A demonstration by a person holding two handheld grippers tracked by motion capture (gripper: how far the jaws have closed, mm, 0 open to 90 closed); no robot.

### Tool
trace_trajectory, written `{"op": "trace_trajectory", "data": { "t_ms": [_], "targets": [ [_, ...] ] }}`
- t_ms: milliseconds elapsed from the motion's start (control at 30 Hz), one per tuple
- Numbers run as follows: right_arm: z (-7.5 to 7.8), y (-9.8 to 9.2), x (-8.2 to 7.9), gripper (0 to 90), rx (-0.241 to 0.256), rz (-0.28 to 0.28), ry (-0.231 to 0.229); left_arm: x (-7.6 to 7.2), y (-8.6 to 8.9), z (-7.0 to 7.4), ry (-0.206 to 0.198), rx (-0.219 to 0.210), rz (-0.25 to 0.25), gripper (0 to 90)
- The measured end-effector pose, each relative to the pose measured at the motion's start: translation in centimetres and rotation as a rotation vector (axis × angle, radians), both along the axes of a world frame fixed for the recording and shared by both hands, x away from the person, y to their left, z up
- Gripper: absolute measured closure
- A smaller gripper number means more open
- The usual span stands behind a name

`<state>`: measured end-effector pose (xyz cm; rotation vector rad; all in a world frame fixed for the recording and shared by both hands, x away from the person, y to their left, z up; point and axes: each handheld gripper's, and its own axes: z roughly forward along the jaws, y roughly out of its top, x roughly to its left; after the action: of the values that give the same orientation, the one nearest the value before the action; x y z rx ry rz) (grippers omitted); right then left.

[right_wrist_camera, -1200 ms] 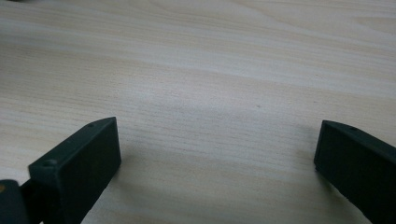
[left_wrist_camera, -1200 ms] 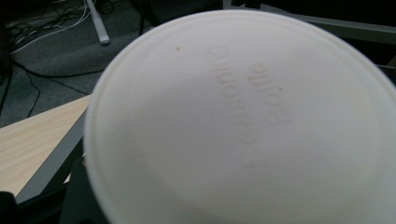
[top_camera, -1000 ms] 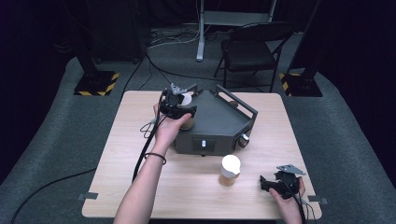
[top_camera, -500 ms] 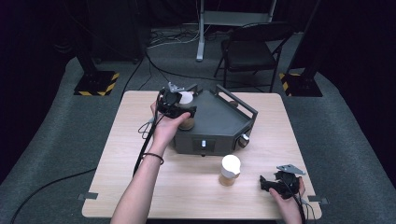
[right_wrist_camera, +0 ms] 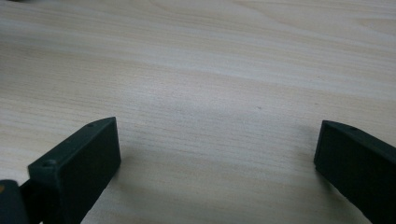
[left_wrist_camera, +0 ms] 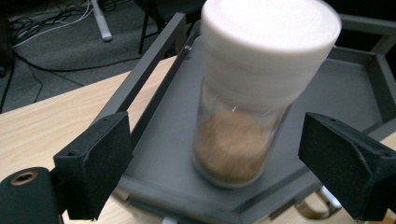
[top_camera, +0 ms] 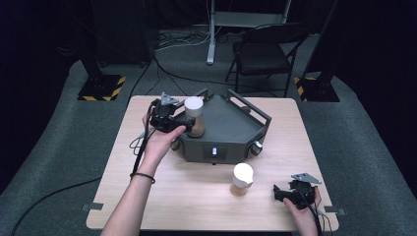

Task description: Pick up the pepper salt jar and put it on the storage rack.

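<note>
Since the earlier pictures, the left gripper (top_camera: 183,123) is a little farther back from the jar (top_camera: 194,116) on the near-left corner of the grey tray (top_camera: 231,129), which a second ago sat half hidden under the grey plate on top of the gripper. Its white lid now shows whole in the high view, beside the gripper rather than beneath it. In the left gripper view the jaws stand wide on either side of the jar (left_wrist_camera: 259,88), neither one touching the glass
</note>
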<state>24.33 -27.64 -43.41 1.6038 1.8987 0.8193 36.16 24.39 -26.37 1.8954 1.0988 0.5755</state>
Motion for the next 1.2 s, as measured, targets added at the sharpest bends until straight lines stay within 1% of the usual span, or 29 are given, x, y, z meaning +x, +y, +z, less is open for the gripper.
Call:
{"op": "trace_trajectory", "data": {
  "t_ms": [67,133,233,367,533,600,667,767,867,1000,1200],
  "targets": [
    [0.0,0.0,0.0,0.0,0.000,0.000,-0.001,-0.6,0.9,-0.3,-0.003,-0.012,0.003,9.5],
    [0.0,0.0,0.0,0.0,0.000,-0.001,-0.001,-1.2,1.5,-0.5,-0.002,-0.003,0.007,9.4],
    [0.0,0.0,0.0,0.0,0.000,-0.001,0.000,-2.0,2.5,-1.1,-0.004,-0.010,0.015,9.3],
    [0.0,0.0,0.0,0.0,0.000,0.001,-0.001,-3.3,3.3,-1.8,-0.010,0.013,0.023,9.4],
    [0.0,0.0,-0.1,0.0,0.001,0.001,-0.001,-4.8,4.3,-3.1,-0.014,0.029,0.030,9.4],
    [0.0,0.0,-0.1,0.0,0.000,0.001,-0.001,-5.4,4.7,-3.7,-0.016,0.025,0.036,9.4],
    [0.0,0.0,-0.1,0.0,0.000,0.001,-0.001,-6.2,5.2,-4.4,-0.028,0.023,0.057,9.8],
    [0.0,0.0,-0.1,0.0,0.001,0.001,-0.001,-6.8,6.0,-5.2,-0.020,0.009,0.068,10.0],
    [0.0,0.0,-0.1,0.0,0.001,0.001,-0.001,-7.4,6.5,-6.0,-0.018,0.009,0.078,10.0],
    [0.0,0.0,-0.1,0.0,0.000,0.001,-0.001,-8.2,7.4,-7.4,-0.008,-0.005,0.093,10.0],
    [0.0,0.0,-0.1,0.0,0.000,0.001,-0.001,-9.1,8.2,-9.0,0.000,-0.008,0.110,10.0]
  ]
}}
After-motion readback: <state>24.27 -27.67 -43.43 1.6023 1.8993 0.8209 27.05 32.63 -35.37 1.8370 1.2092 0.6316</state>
